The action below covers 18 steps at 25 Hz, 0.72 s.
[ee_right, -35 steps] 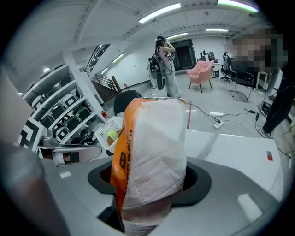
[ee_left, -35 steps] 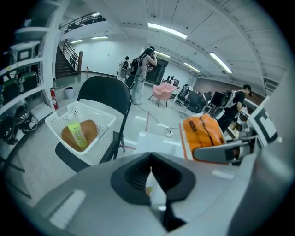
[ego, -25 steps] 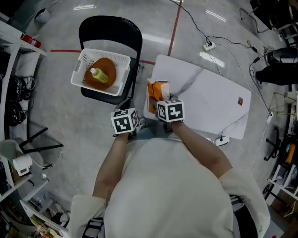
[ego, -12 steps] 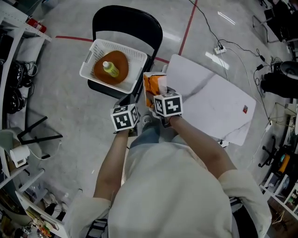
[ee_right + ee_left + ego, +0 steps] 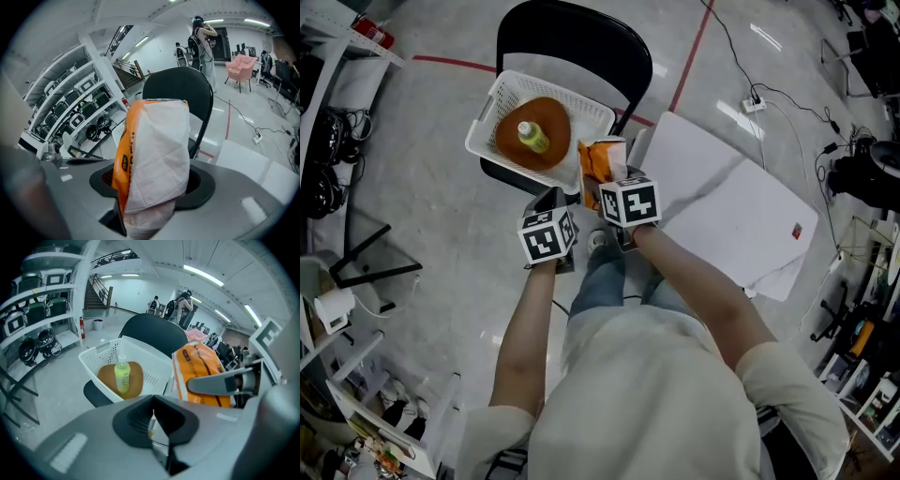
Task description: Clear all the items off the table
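**A:** Head view first. Where is the packet in relation to the basket?

**B:** The right tongs grip the orange and white packet. It is clear of the tabletop, just off its left edge. The basket sits on the chair, ahead and to the left. The packet's far end is just beside the basket's near right corner. Its long axis runs on from the tongs toward the chair back.

**A:** And the other hand?

**B:** The left tongs are closed on nothing, near the basket's near rim. The right hand already has the packet, so it is the one that matters.

**A:** Left gripper view?

**B:** The jaws are pressed together with nothing between them. Beyond them the basket holds a bottle lying on a brown disc. The packet hangs at the right, outside the basket's right wall.

**A:** Right gripper view?

**B:** The packet stands upright between the jaws, clamped at its lower end. It hides most of the basket, and the chair back rises behind it.

**A:** Is there room?

**B:** I judge the basket's right side, beside the disc, to be free. The move would go forward and left over the rim, minding that wall and the chair back.
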{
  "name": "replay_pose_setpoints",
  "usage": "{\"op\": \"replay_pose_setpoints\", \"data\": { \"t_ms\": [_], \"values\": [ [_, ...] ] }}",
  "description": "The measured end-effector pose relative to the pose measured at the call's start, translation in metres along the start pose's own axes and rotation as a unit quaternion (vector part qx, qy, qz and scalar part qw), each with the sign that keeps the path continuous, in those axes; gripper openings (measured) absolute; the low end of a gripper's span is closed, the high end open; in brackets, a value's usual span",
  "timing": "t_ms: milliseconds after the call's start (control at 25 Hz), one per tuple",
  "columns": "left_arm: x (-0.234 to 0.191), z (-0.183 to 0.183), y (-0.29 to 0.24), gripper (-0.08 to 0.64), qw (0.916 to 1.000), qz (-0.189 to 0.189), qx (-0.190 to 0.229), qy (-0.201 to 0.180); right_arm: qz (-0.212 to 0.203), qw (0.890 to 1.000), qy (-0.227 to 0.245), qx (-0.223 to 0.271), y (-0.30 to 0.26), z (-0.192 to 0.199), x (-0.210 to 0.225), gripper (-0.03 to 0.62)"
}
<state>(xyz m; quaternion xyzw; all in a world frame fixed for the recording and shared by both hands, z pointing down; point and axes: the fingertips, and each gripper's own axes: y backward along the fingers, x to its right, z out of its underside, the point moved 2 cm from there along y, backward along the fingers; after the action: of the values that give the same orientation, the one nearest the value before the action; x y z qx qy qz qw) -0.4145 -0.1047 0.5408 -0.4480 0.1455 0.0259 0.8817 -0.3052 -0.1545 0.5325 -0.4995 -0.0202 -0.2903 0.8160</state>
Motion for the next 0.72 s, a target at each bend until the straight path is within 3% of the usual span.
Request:
{"op": "replay_pose_setpoints", "data": {
  "t_ms": [720],
  "values": [
    [-0.047,-0.026,-0.04,0.009,0.9992,-0.018,-0.004,0.035,-0.008,0.999,0.015,-0.03,-0.077,-0.036,-0.015,0.291]
  ]
}}
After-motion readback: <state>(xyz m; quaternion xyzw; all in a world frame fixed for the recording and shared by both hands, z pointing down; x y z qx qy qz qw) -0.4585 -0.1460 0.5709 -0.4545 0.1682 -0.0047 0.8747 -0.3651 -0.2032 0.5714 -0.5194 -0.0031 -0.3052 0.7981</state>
